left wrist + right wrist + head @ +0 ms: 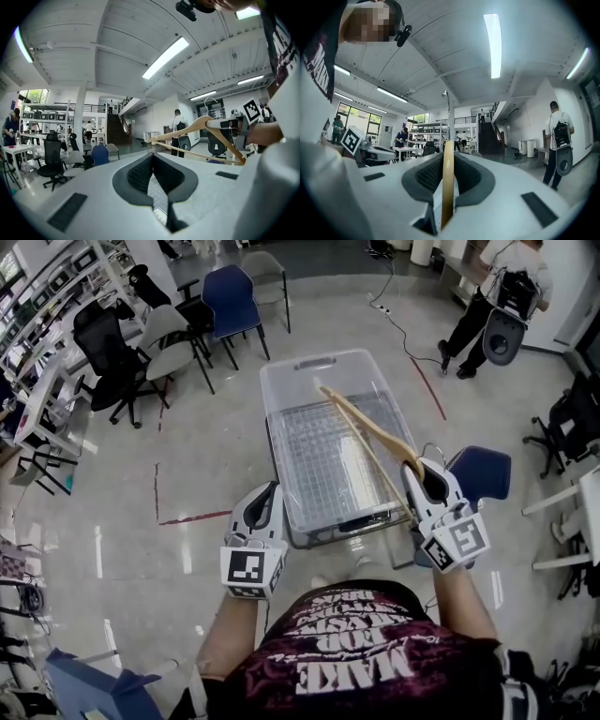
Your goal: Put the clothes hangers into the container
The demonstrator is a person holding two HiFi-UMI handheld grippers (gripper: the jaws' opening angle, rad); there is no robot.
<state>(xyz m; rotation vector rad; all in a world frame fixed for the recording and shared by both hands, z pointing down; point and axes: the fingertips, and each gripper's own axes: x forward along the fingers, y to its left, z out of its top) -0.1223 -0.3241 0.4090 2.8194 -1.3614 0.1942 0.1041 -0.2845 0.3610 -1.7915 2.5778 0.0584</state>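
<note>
A pale wooden clothes hanger (370,439) with a thin lower bar and a metal hook was clamped edge-on in the right tool (427,474), its hook end at the jaws. From there its arms slanted up and away over the container (272,423), the far tip above the middle of the opening. The container was a clear, rectangular plastic bin with rounded corners and a raised rim, standing open just in front of the person, a fine grid pattern showing through its bottom.
</note>
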